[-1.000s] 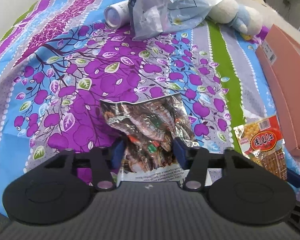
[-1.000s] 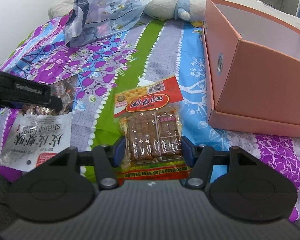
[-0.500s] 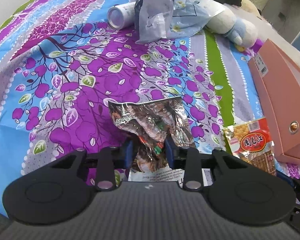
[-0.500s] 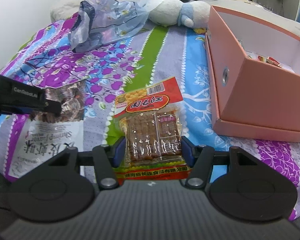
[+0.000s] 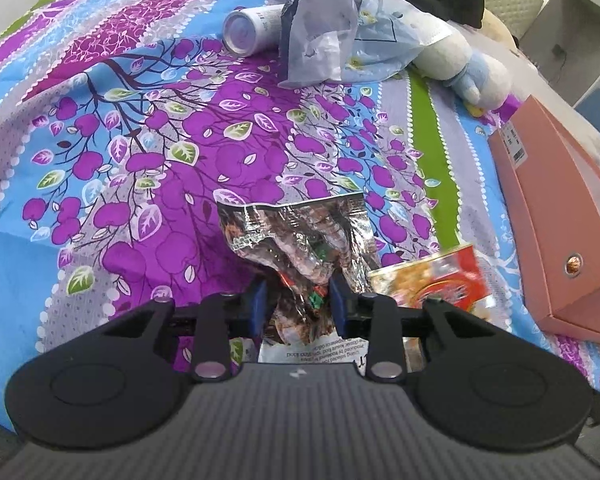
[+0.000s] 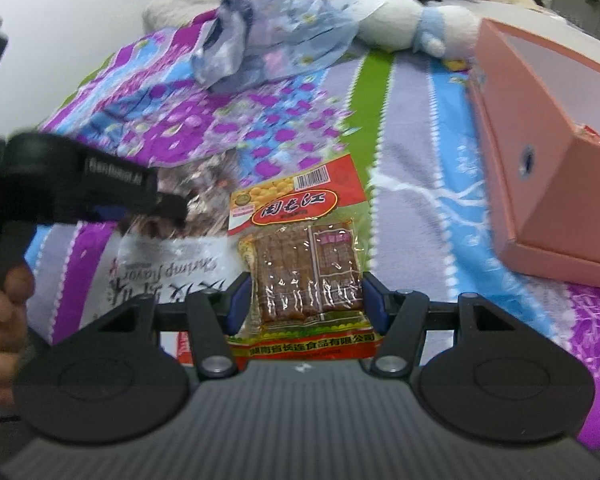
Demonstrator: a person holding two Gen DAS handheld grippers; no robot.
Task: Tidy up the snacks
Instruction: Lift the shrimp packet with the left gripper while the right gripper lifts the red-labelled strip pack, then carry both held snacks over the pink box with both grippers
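**Inspector A:** On the left, the left gripper (image 5: 296, 304) is seen narrowed onto the shrimp snack bag (image 5: 300, 236); the crinkled foil is pinched between the jaws, with the white printed end tucked beneath the gripper body. The bag is found on the bedspread (image 5: 140, 152), just beside the second packet.

**Inspector B:** Is the hold judged sound?

**Inspector A:** Only loose foil appears to be caught. It is advised that the bag be raised slowly and kept level, since slippery film can be pulled free.

**Inspector B:** And to the right?

**Inspector A:** The right gripper (image 6: 304, 300) is held wide, its jaws set either side of the red tofu packet (image 6: 304, 256). The pads are seen at the packet's edges, but firm contact cannot be confirmed; nothing is judged to be held yet. The packet lies flat on the bedspread, overlapping the white end of the shrimp snack bag.

**Inspector B:** Recommendation?

**Inspector A:** The jaws should be closed squarely across the packet's width before any lift. The pink box (image 6: 548, 152) stands open further right, well apart, and is judged the likely destination. A clear path over its near wall is to be kept.
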